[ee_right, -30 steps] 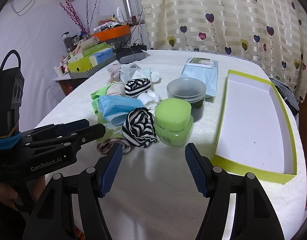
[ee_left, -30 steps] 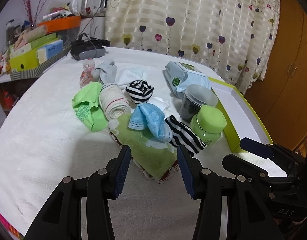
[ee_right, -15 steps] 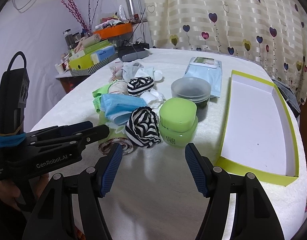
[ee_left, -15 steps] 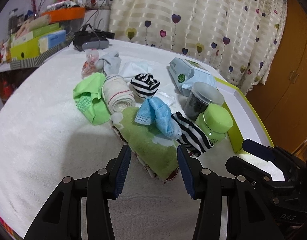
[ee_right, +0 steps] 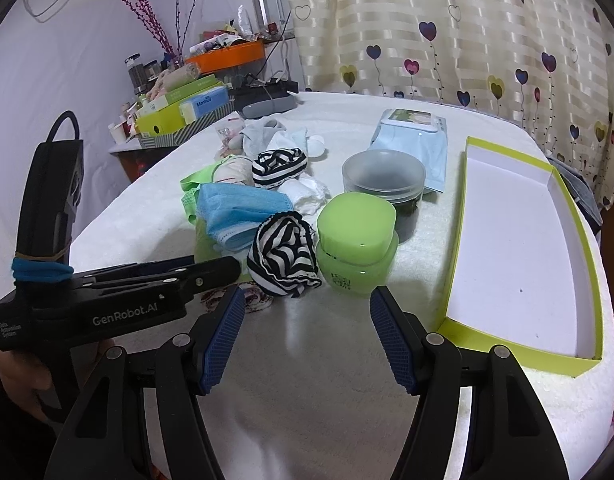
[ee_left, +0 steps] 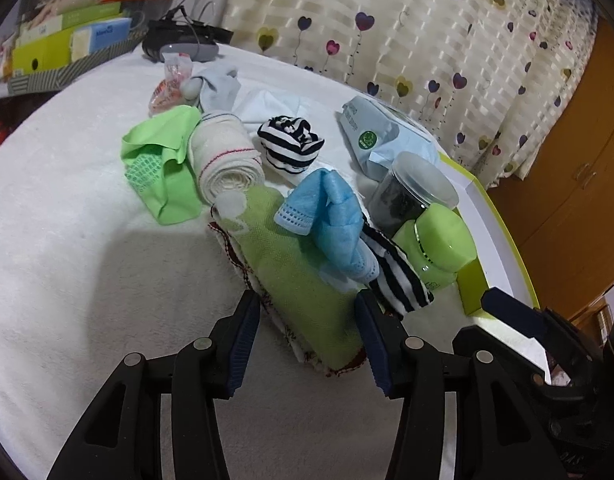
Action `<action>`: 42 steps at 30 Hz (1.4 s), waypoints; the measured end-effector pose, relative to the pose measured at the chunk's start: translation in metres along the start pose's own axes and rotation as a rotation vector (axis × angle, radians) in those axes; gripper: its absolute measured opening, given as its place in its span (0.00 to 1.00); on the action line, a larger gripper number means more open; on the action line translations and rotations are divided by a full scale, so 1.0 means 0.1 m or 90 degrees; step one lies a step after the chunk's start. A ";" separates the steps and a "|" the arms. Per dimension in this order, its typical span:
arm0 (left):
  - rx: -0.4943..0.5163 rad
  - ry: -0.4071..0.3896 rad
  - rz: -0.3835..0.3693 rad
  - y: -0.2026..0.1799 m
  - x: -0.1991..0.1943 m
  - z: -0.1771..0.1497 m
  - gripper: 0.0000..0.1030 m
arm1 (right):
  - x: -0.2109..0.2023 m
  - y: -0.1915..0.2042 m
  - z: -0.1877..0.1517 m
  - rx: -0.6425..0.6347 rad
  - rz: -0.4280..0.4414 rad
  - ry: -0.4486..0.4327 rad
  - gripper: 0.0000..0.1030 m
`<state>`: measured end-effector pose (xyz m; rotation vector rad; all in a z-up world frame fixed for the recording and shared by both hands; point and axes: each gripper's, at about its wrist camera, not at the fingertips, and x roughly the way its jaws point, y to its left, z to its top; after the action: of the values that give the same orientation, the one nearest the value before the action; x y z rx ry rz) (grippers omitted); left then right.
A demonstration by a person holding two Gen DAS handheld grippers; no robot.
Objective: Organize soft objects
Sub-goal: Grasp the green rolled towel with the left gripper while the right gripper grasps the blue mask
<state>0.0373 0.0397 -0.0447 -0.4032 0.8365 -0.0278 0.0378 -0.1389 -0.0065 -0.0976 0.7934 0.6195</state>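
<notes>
Soft items lie in a pile on the white-covered table: a folded green cloth (ee_left: 303, 280), a blue face mask (ee_left: 331, 212), a striped sock (ee_left: 399, 276), a second striped bundle (ee_left: 291, 142), a rolled cream cloth (ee_left: 225, 156) and a light green sock (ee_left: 163, 164). My left gripper (ee_left: 307, 340) is open, its fingers on either side of the near end of the green cloth. My right gripper (ee_right: 303, 340) is open and empty, just short of the striped sock (ee_right: 285, 254) and the green jar (ee_right: 357, 248).
An empty lime-edged box (ee_right: 519, 248) lies on the right. A clear jar with dark contents (ee_right: 383, 184) and a wipes pack (ee_right: 413, 140) stand behind the green jar. Boxes and an orange tray (ee_right: 227, 54) crowd the far left shelf. A heart-print curtain hangs behind.
My left gripper has moved forward, so the green cloth's near end now lies between its fingers. My right gripper has edged slightly closer to the pile.
</notes>
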 end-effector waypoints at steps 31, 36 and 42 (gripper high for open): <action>-0.007 -0.092 0.033 0.45 -0.52 0.00 0.20 | 0.32 0.64 0.40 -0.095 0.051 -0.016 0.64; -0.026 -0.093 0.041 0.62 -0.55 0.01 0.20 | 0.59 0.74 0.46 -0.106 0.046 0.017 0.64; -0.039 -0.104 0.057 0.81 -0.62 0.04 0.20 | 0.69 0.82 0.49 -0.108 0.061 0.030 0.64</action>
<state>-0.0124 0.1267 -0.0273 -0.4191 0.6939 0.1121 0.0611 -0.0235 -0.0077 -0.2307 0.7931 0.7772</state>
